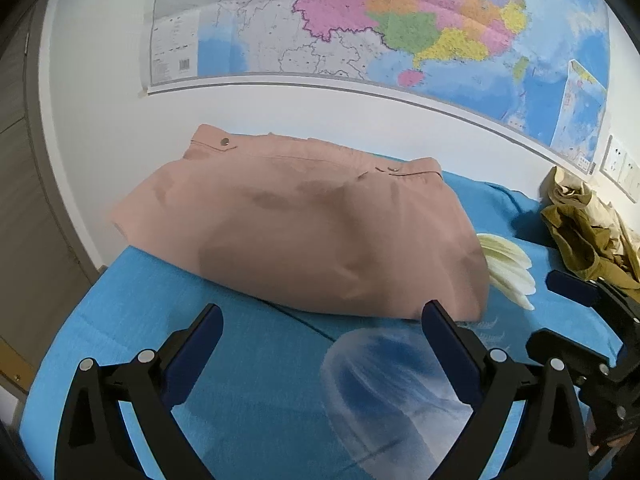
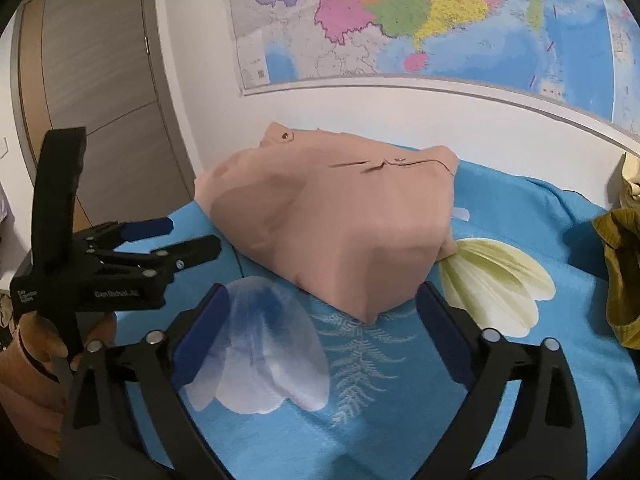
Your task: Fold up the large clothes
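Observation:
A pink garment (image 1: pixel 312 232) lies folded in a bundle on the blue flower-print sheet (image 1: pixel 248 360), its waistband with metal snaps toward the wall. It also shows in the right wrist view (image 2: pixel 340 220). My left gripper (image 1: pixel 322 320) is open and empty just in front of the bundle's near edge. My right gripper (image 2: pixel 324 300) is open and empty, its jaws either side of the bundle's near corner without touching it. The left gripper also shows in the right wrist view (image 2: pixel 176 236) at the left, open.
An olive and beige heap of clothes (image 1: pixel 588 224) lies at the right on the sheet, also in the right wrist view (image 2: pixel 624 272). A wall map (image 1: pixel 360 20) hangs behind. A wooden door (image 2: pixel 96 80) stands at the left. Wall sockets (image 1: pixel 620 168) are at the right.

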The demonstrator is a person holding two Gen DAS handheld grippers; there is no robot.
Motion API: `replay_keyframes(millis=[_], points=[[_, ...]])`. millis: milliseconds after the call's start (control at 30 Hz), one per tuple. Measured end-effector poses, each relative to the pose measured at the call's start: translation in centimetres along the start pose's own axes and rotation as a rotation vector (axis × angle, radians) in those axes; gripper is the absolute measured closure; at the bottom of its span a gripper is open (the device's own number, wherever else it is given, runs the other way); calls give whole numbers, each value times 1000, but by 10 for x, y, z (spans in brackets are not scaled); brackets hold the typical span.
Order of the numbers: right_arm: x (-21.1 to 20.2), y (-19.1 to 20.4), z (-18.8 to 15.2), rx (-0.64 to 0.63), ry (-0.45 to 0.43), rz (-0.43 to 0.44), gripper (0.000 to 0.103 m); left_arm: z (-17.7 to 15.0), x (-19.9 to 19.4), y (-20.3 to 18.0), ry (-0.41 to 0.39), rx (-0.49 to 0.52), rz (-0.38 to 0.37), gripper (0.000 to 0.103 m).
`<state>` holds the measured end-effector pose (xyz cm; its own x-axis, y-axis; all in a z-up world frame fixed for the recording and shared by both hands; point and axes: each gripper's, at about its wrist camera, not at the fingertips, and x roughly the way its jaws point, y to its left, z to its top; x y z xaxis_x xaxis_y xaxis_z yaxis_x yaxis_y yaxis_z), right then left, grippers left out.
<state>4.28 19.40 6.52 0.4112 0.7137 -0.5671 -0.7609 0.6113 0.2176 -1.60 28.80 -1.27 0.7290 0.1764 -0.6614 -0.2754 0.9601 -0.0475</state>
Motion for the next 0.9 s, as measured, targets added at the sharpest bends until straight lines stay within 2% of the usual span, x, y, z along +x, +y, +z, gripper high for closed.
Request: replay_keyframes(millis=[267,900], points=[[-2,-6,-6,85,27,8,6,-2,-10,-2,-7,2,61,7],[-24,3,-15,70,-2,19,6,-14,-32,-10,-27,6,61,7]])
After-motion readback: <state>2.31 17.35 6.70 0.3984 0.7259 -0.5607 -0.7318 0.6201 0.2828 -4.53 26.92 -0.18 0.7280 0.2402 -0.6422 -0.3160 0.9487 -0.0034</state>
